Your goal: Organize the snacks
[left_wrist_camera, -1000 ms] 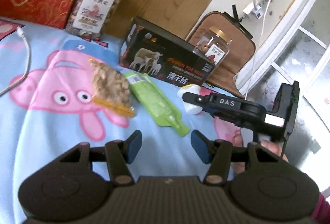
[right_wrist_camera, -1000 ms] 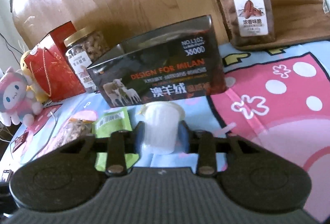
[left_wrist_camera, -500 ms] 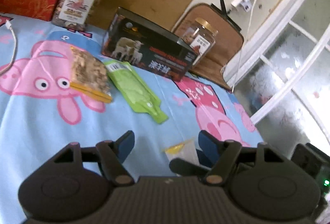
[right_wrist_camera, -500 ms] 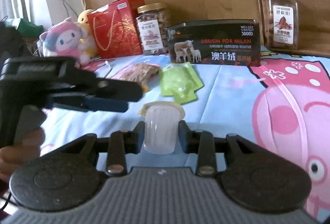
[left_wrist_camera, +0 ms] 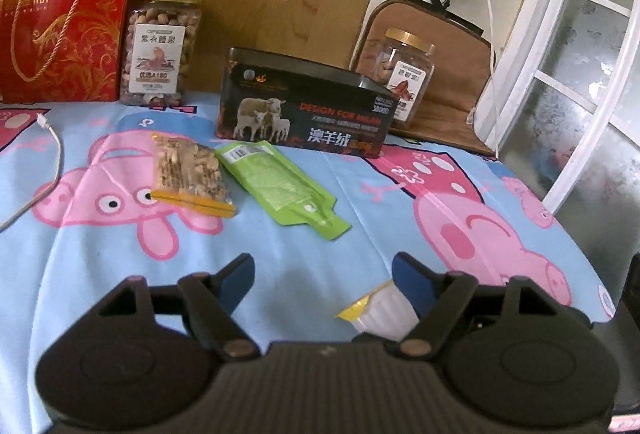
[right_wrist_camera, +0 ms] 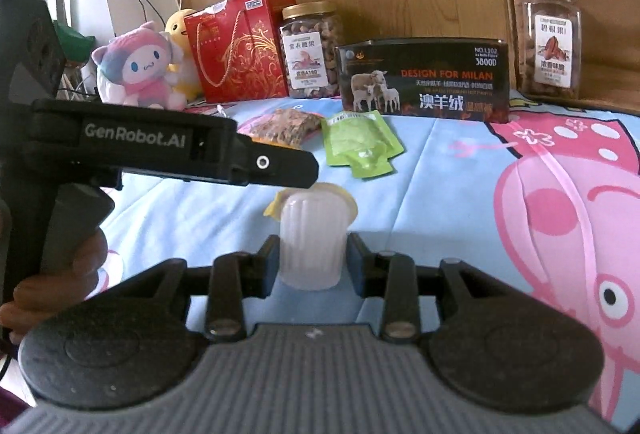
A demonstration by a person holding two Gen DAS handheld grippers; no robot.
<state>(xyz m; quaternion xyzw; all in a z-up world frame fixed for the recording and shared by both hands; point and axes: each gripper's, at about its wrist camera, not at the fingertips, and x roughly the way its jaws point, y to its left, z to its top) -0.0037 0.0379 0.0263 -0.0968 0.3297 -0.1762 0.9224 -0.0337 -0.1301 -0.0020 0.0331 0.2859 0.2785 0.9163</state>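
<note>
The right gripper (right_wrist_camera: pixel 311 261) squeezes a small white jelly cup (right_wrist_camera: pixel 312 240) between its two pads, held over the near edge of the bed cover (left_wrist_camera: pixel 360 194). The left gripper (left_wrist_camera: pixel 323 280) has just been opening; its jaws stand wide, holding nothing, with the cup beside its right pad. This looks like a hand-over or carry step. Next, the cup likely goes toward the back edge, by the nut bag (left_wrist_camera: pixel 188 172) and green pouch (left_wrist_camera: pixel 280 188).
</note>
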